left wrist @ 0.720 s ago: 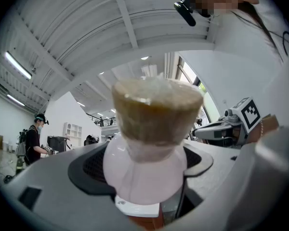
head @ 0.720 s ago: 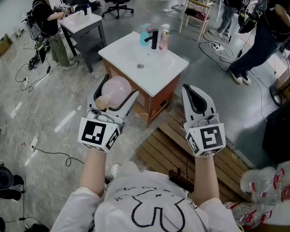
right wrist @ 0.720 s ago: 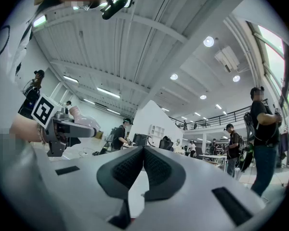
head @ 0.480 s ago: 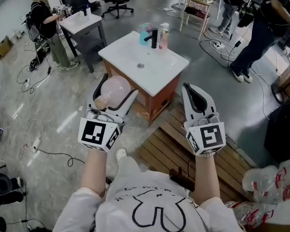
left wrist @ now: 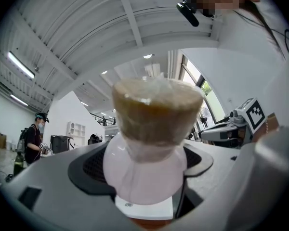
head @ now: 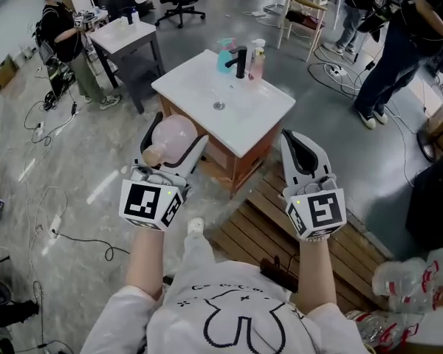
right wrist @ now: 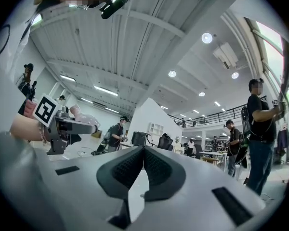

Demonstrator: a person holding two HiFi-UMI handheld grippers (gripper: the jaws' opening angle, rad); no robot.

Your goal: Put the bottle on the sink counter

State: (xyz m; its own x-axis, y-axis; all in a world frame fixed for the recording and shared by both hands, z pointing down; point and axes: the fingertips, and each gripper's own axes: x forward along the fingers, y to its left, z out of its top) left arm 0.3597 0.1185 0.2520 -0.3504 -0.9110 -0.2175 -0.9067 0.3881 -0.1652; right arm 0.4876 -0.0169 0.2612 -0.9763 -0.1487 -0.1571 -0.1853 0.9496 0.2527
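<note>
**Pink bottle gripped in the left tongs, not yet on the sink worktop**

At the far left of the head view, a person [head: 59,32] in dark clothes is seen beside a small grey table [head: 118,34]. Nearer to the camera, the left tongs [head: 180,130] are held out in front of the body and are closed on the bottle [head: 173,137]. The bottle is round and pale pink, with a tan cap [head: 153,155]. It lies between the two jaws, and its cap is turned back toward the person who holds it. In the left gripper view both dark pads are pressed against the pink body, one on each side. The bottle is kept in the air, just before the near left corner of the sink worktop [head: 269,113], and no contact with that worktop is seen.

On the far edge of the white worktop a blue container [head: 224,54], a black faucet [head: 241,59] and a slim pink container [head: 258,59] are lined up behind the basin. A wooden slatted board [head: 240,231] is laid on the floor below.

Further right, the right tongs [head: 292,140] are held at a similar height. Their pads are brought together at the tips, and nothing is gripped between them. At the far right, a person in dark clothes [head: 399,50] is standing.
</note>
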